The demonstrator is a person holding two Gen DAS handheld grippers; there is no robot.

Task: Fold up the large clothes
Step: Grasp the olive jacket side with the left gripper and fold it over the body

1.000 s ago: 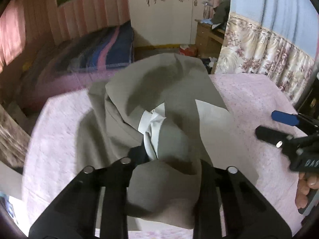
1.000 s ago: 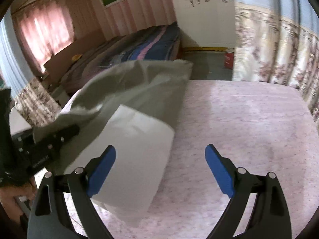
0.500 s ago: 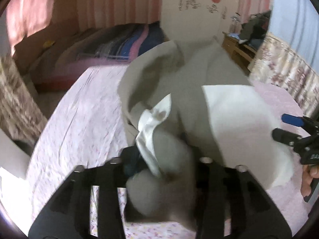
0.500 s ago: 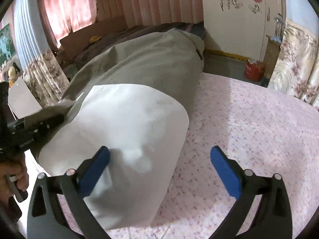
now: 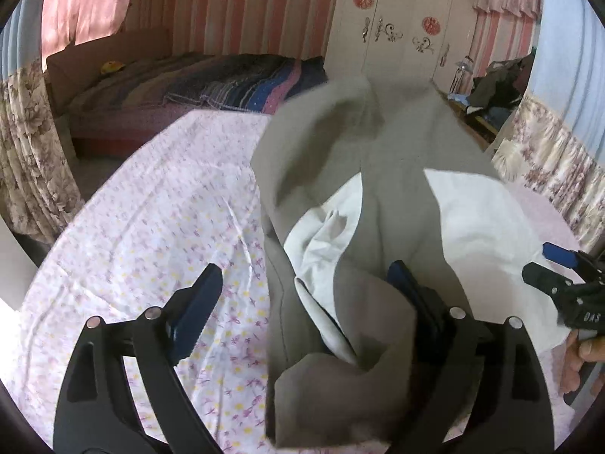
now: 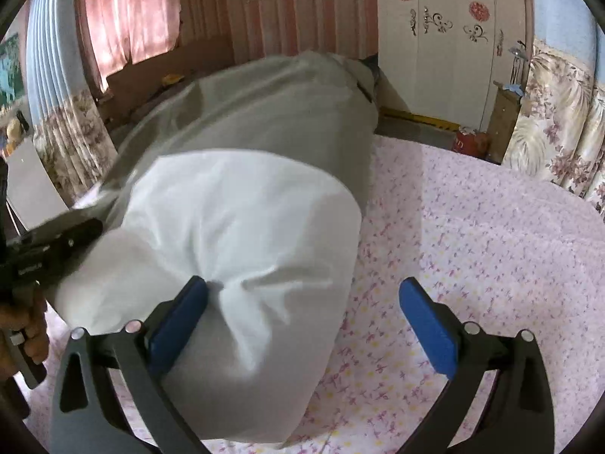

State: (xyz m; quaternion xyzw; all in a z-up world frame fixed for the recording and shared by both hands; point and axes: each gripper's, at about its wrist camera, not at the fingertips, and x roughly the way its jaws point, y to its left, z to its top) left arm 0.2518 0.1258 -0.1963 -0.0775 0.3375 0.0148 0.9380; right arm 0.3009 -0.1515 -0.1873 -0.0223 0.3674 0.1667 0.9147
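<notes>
A large grey garment (image 5: pixel 382 174) with a white lining (image 5: pixel 476 219) lies bunched on the pink flowered bedsheet (image 5: pixel 151 227). My left gripper (image 5: pixel 302 295) has its jaws opening. A grey fold sits between them and drapes against the right pad, while the left pad stands apart from the cloth. In the right wrist view the same garment (image 6: pixel 272 113) shows its white lining (image 6: pixel 242 227) in front. My right gripper (image 6: pixel 302 317) is open wide over the lining's near edge, its left pad touching the cloth. Each gripper appears at the edge of the other's view.
The bedsheet (image 6: pixel 472 246) stretches to the right of the garment. Beyond it stand a second bed with a striped blanket (image 5: pixel 211 83), a white wardrobe (image 5: pixel 397 38), a flowered curtain (image 5: pixel 548 162), a wooden desk (image 6: pixel 503 113) and a red container (image 6: pixel 469 140) on the floor.
My left gripper went from shut on the grey fold to open and let it go. The garment dropped onto the bed. Both grippers came lower and nearer to the cloth.
</notes>
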